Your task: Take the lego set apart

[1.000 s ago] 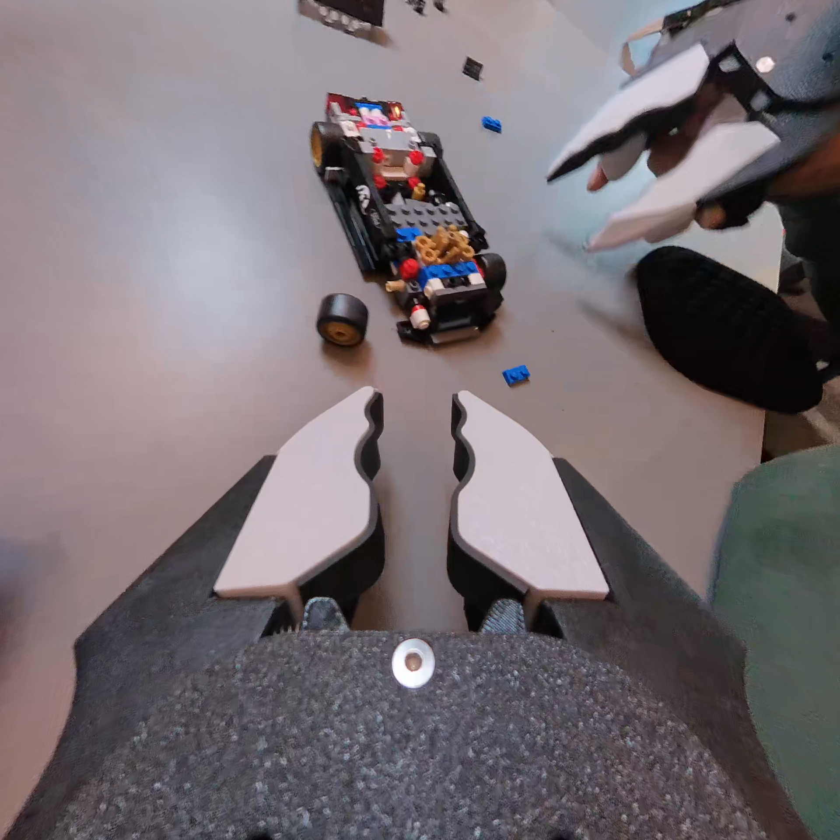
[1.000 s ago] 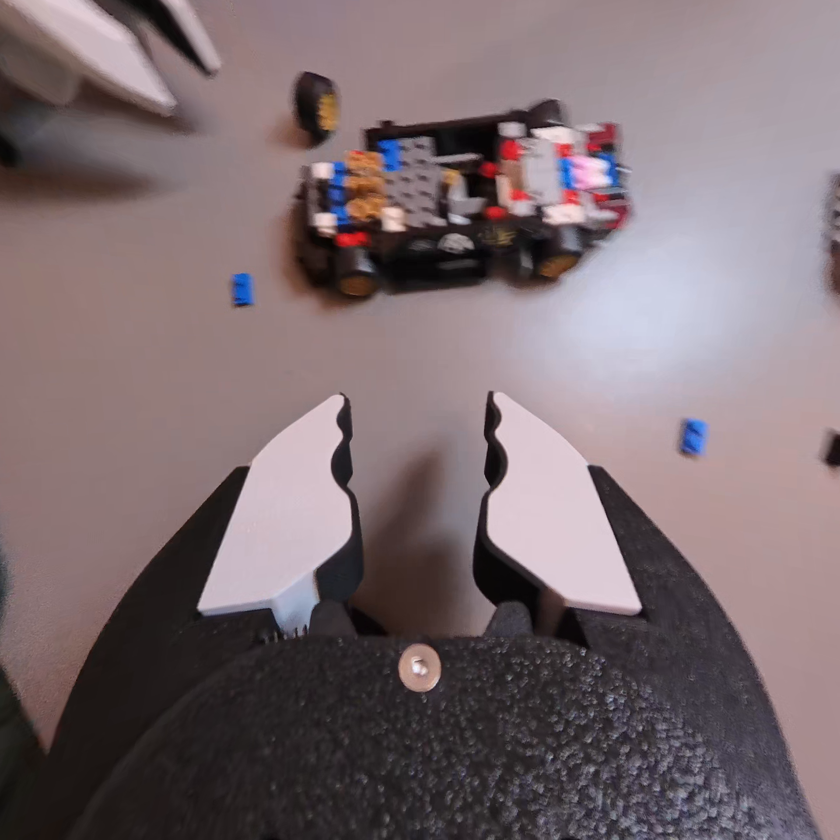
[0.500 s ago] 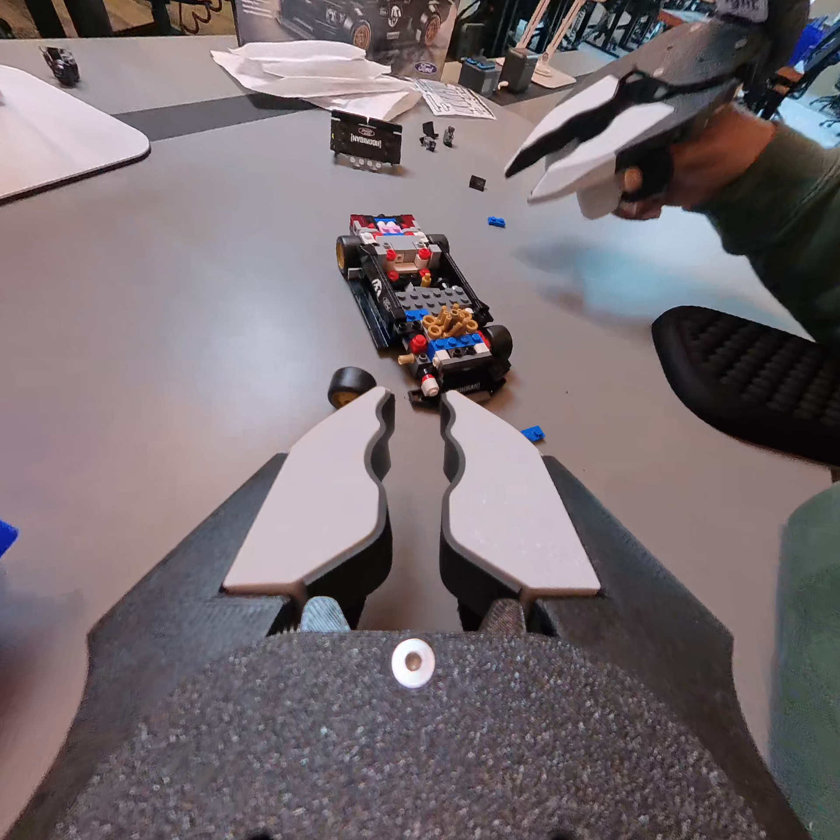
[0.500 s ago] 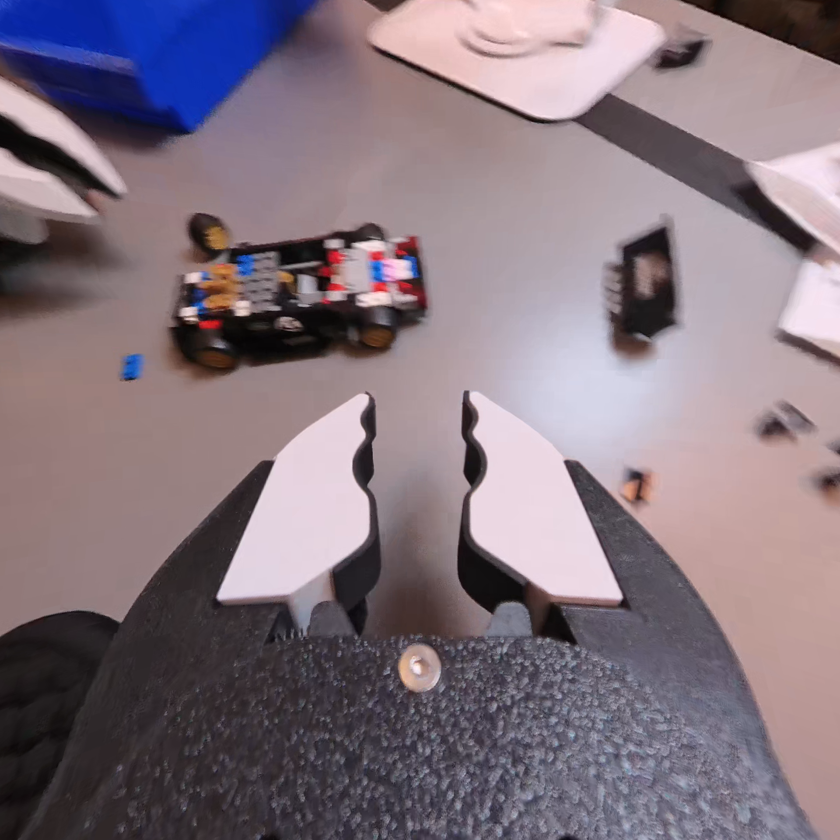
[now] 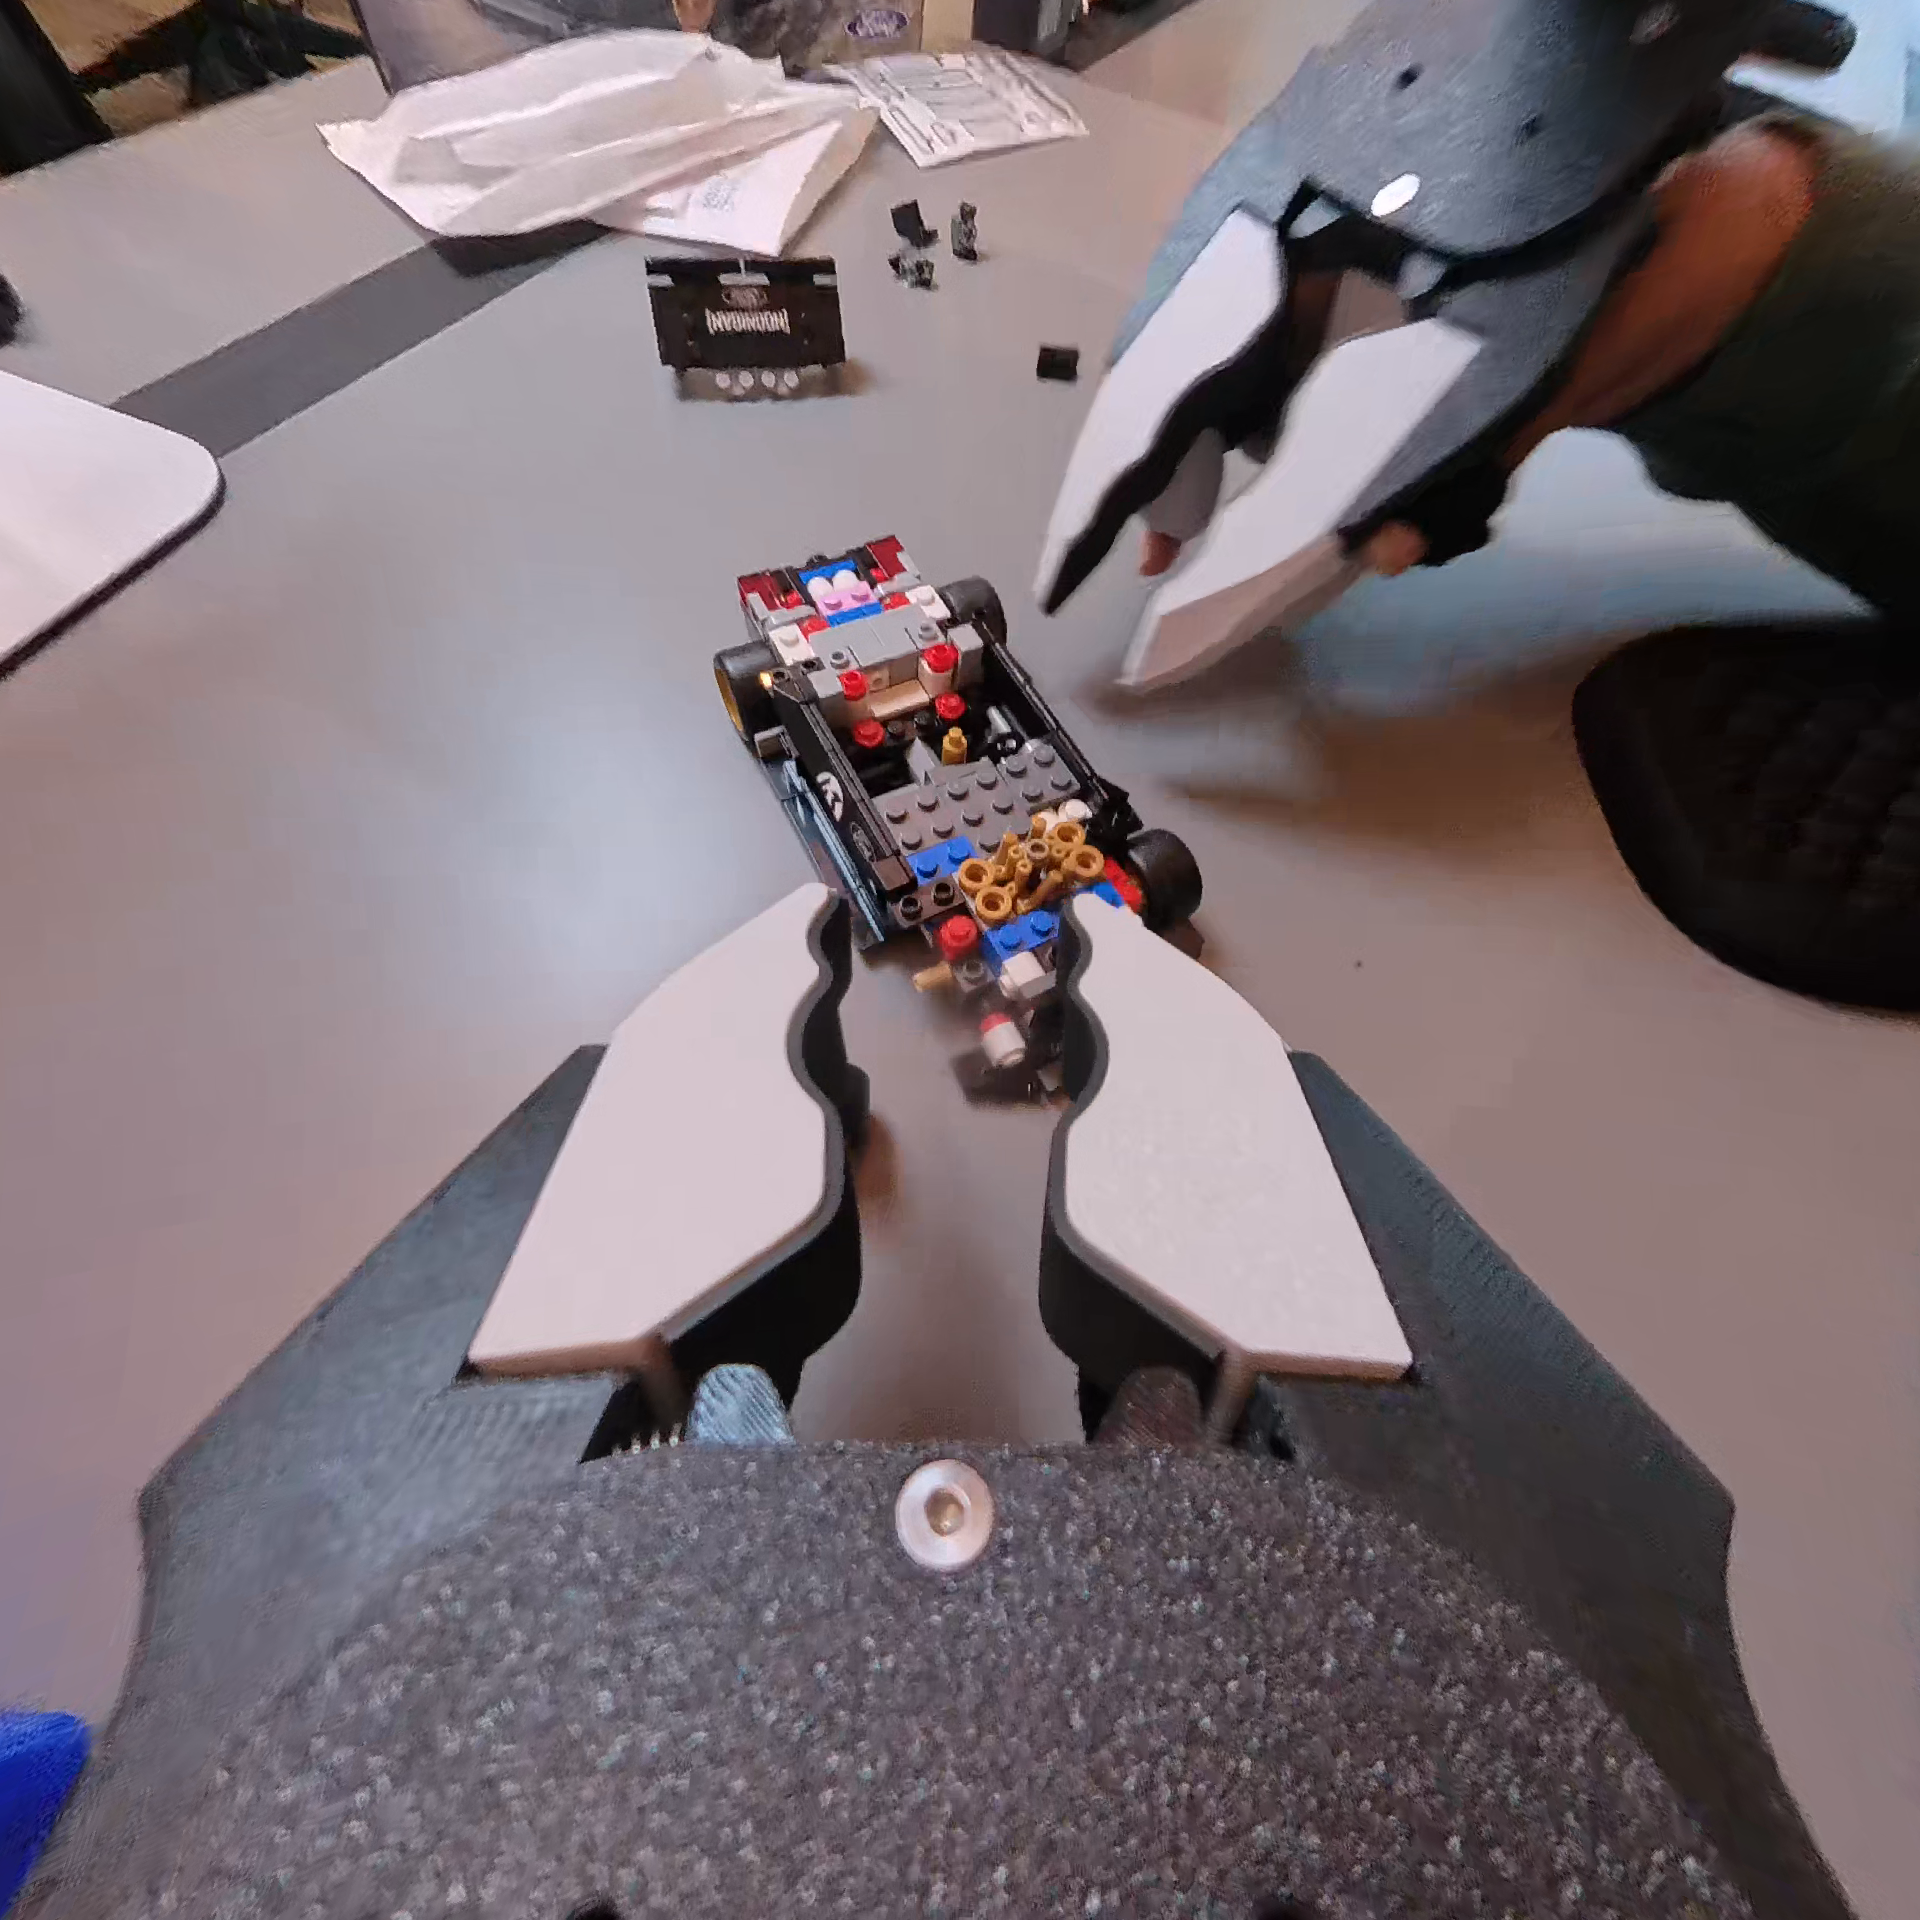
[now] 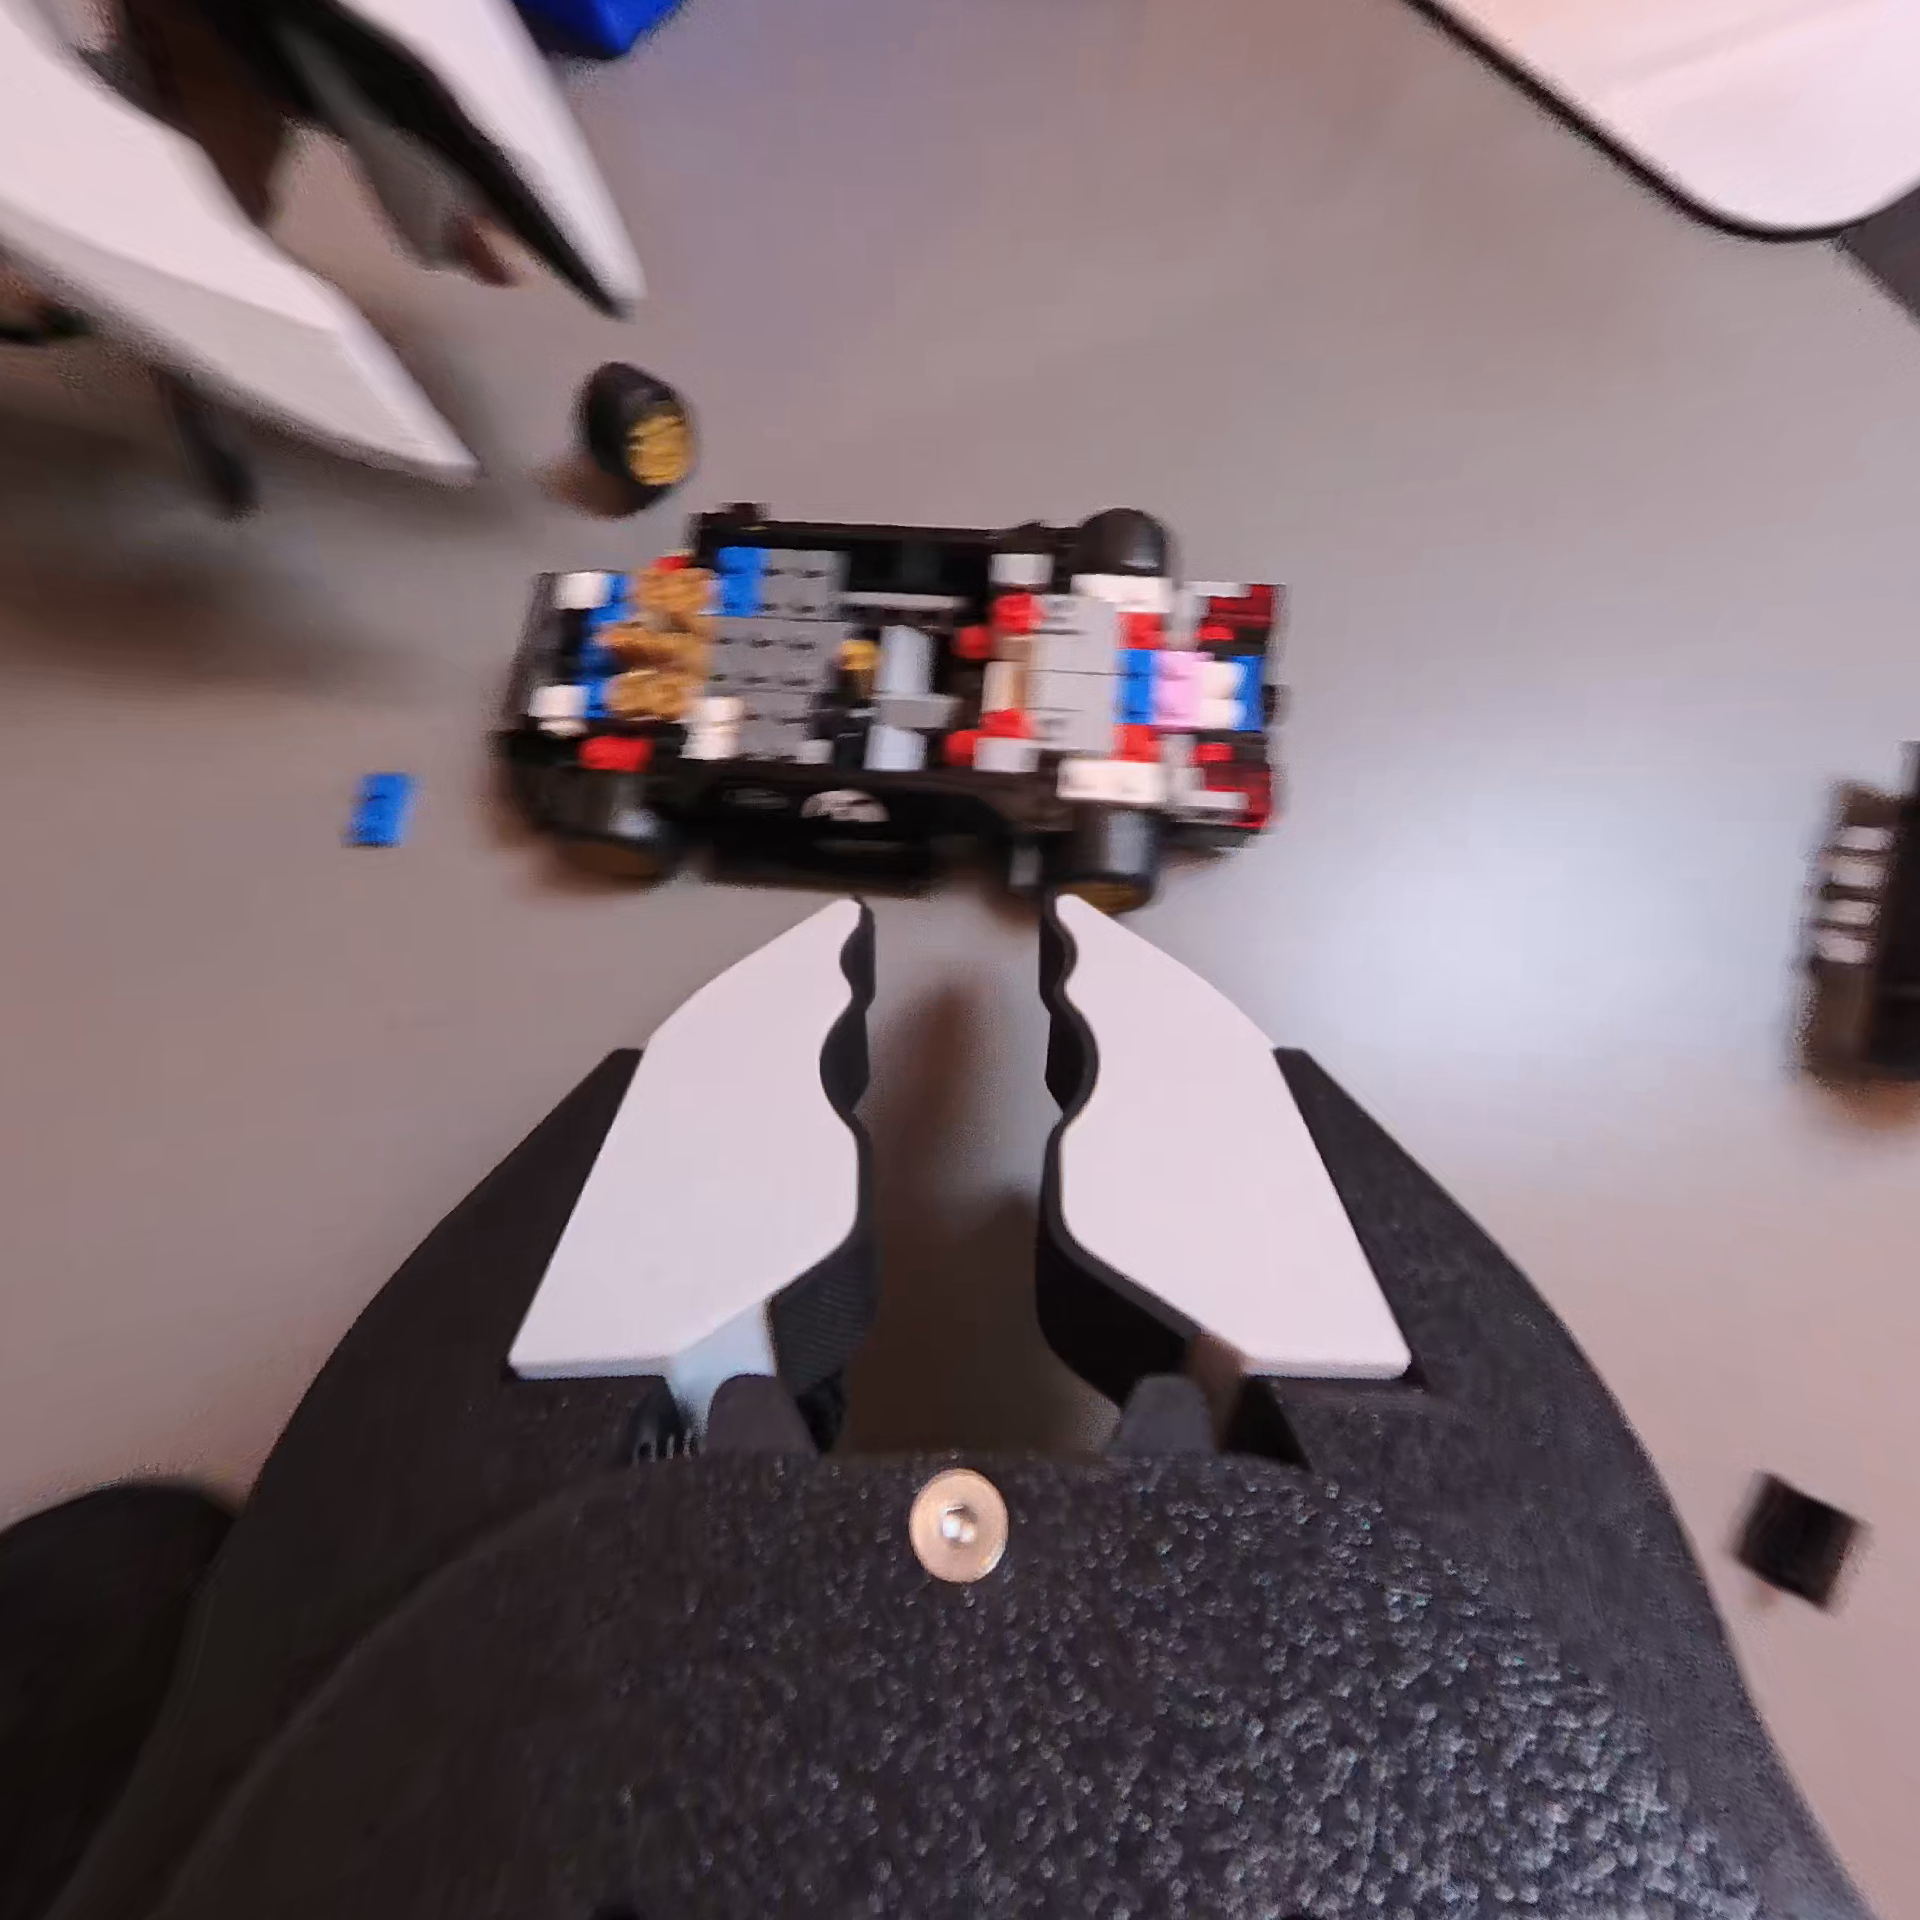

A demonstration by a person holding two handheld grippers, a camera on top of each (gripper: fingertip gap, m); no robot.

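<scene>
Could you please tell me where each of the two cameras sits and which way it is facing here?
Left wrist view: on the left tongs, facing along the lego car from one end; the right tongs and a sleeve show.
Right wrist view: on the right tongs, facing down at the car's side; the left tongs show at upper left.
Shared: the car, the grey table, both open tongs.
</scene>
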